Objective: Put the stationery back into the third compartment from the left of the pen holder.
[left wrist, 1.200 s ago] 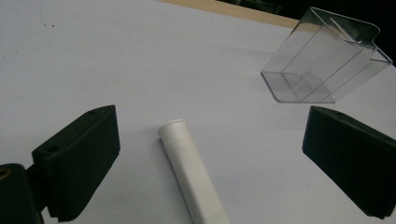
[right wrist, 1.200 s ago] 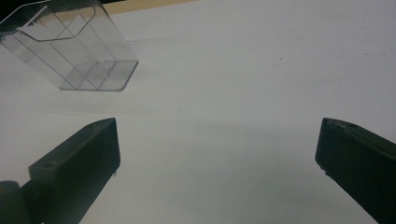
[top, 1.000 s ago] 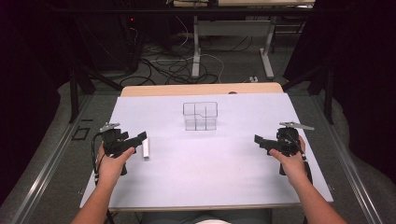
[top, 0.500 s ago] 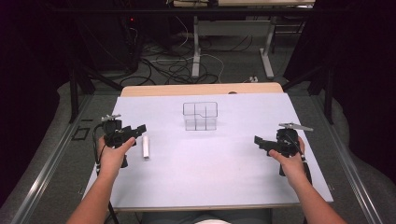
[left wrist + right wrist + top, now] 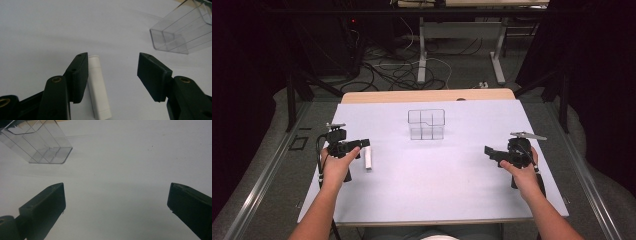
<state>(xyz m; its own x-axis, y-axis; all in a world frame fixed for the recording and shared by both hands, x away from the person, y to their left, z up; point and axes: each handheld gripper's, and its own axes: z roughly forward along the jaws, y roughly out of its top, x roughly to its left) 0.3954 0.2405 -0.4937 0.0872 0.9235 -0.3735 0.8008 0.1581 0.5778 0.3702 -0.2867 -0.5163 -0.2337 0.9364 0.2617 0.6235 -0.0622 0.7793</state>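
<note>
— White sheet over the table (image 5: 437, 185), with bare wood showing only as a strip along the far edge. What sits on it?

— A clear plastic organiser (image 5: 426, 124) stands near the middle of the far edge, divided into compartments; how many is hard to tell through the see-through walls. In the left gripper view it is cut off at the upper right corner (image 5: 182, 32), in the right gripper view at the upper left (image 5: 37, 142).

— And the small white piece?

— A short white cylinder (image 5: 368, 158) lies flat near the left edge, just beside the left gripper (image 5: 362, 144). In the left gripper view it (image 5: 98, 87) runs along the inner face of one jaw, which hides part of its side; whether they touch, I cannot tell. Its near end is cut off at the bottom of that view.

— Are the jaws apart?

— Yes, the left gripper (image 5: 112, 75) stands wide open with the cylinder within the gap. The right gripper (image 5: 488, 150), near the right edge, is spread wide too (image 5: 116, 202), over bare sheet. Both are held in hands, with forearms coming in from the near edge.
</note>
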